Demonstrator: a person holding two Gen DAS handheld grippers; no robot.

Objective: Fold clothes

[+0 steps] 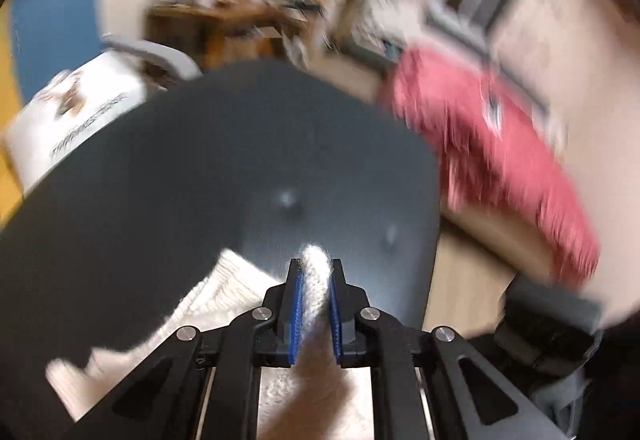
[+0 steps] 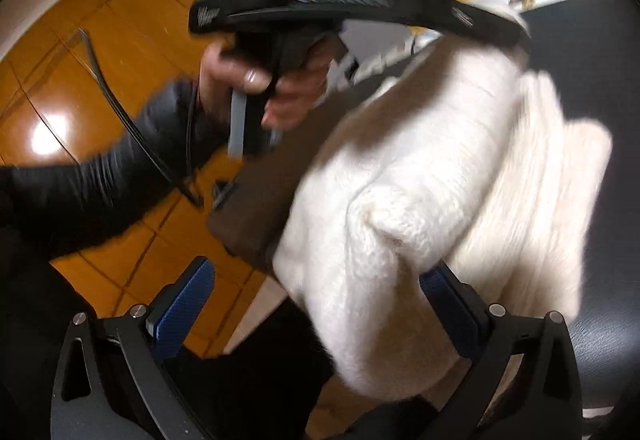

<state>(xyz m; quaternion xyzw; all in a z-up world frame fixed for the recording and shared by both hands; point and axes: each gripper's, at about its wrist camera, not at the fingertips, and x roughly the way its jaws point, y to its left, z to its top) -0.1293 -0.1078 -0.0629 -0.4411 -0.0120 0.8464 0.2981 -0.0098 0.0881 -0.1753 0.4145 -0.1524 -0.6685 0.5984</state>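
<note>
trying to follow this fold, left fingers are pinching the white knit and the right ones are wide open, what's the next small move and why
Probably carry the pinched edge across the dark seat. The left gripper is shut on a fold of the white sweater, which lies bunched with part hanging off the seat's edge. The right gripper stands open with the knit against only one finger, so it holds nothing.

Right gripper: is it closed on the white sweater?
No. The right gripper stands wide open, and the white sweater only lies against one pad.

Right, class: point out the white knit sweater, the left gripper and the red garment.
white knit sweater (image 2: 420,168), right wrist view, middle of the bunched knit.
left gripper (image 1: 316,272), left wrist view, between its fingertips.
red garment (image 1: 492,144), left wrist view, its middle.
</note>
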